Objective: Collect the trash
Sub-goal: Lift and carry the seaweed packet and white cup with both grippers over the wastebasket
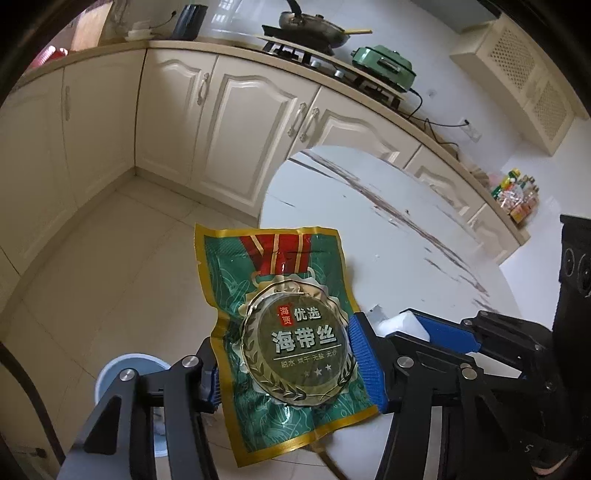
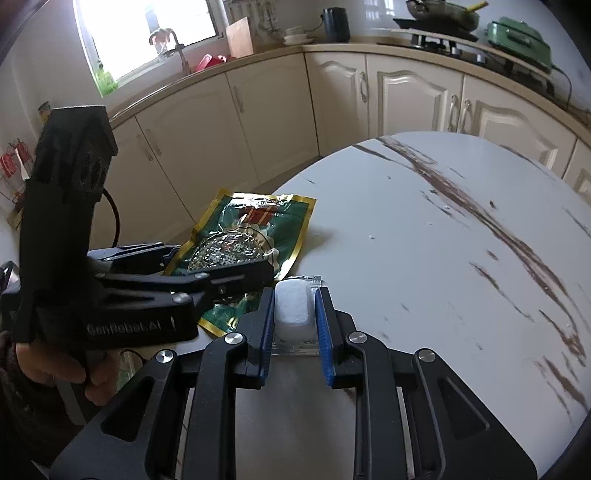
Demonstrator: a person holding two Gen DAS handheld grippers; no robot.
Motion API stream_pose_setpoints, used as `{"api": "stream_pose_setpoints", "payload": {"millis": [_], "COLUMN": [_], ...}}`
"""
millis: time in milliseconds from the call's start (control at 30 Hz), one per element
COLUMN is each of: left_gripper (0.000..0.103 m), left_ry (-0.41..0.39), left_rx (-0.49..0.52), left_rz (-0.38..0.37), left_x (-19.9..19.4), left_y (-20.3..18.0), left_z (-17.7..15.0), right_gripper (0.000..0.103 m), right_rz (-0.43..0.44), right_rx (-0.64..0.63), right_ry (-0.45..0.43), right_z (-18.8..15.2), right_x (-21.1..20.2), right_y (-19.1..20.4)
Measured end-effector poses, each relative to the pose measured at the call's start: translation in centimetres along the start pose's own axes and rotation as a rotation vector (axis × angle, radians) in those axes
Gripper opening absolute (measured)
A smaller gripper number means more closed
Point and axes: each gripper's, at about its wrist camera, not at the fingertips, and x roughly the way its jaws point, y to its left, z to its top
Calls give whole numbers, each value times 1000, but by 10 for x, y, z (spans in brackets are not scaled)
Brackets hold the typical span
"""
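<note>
A green and gold seaweed packet (image 1: 291,332) hangs over the rim of the white marble table (image 1: 406,229). My left gripper (image 1: 288,365) is shut on it, its blue pads pressing the packet's two side edges so that it bows. In the right wrist view the same packet (image 2: 258,229) lies partly under the left gripper (image 2: 229,273). My right gripper (image 2: 294,295) is shut on a small white block in a clear wrapper (image 2: 291,310) that rests on the table (image 2: 443,221). The left wrist view shows this block (image 1: 402,325) just right of the packet.
A light blue bin (image 1: 110,369) stands on the tiled floor below the left gripper. Cream cabinets (image 1: 229,122) run along the wall. On the counter are a stove with a pan (image 1: 314,29), a green cooker (image 1: 384,66) and bottles (image 1: 517,192). A hand (image 2: 55,369) holds the left gripper.
</note>
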Motion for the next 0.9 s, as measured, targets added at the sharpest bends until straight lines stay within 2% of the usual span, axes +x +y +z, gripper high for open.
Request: {"api": "stream_pose_setpoints", "payload": {"millis": [200,233,267,300,400,467,500,633,733,800,900], "left_gripper": [50,33,12,11,8,6,1,1,1,1,1], "left_ry": [-11,-14,-15,-17,-8,4,-5,-13,-25,-35,-28], "left_rx": [-21,-30,-45,-60,-51,-59,-59,-62,-85,-88,-113], "left_rz": [5,-11,-50,-68,-26,-44,-50,-62,-56,-37,36], "left_x": [-24,-28,-31,-34,-37,-37,-38,-45,-59,-69,-83], "left_y": [11,13,14,16,19,23,23,29,51,64,99], "left_z": [-10,-12,-12,-13,-15,-17,-20,-24,-28,-34,-49], "right_gripper": [21,21,20,20,20,20,20,20,20,20,20], "right_rz": [12,12,4,0,16,-8,-8,4,10,12,32], "right_rx": [17,15,14,20,27,13,15,18,12,-2,-22], "right_ry": [-5,-3,-8,-12,-6,-3,-2,2,-1,-1,5], "right_z": [2,3,4,3,5,7,7,10,15,21,29], "right_x": [4,6,7,7,11,14,15,19,24,30,46], "right_y": [12,15,19,22,33,43,46,59,73,86,111]}}
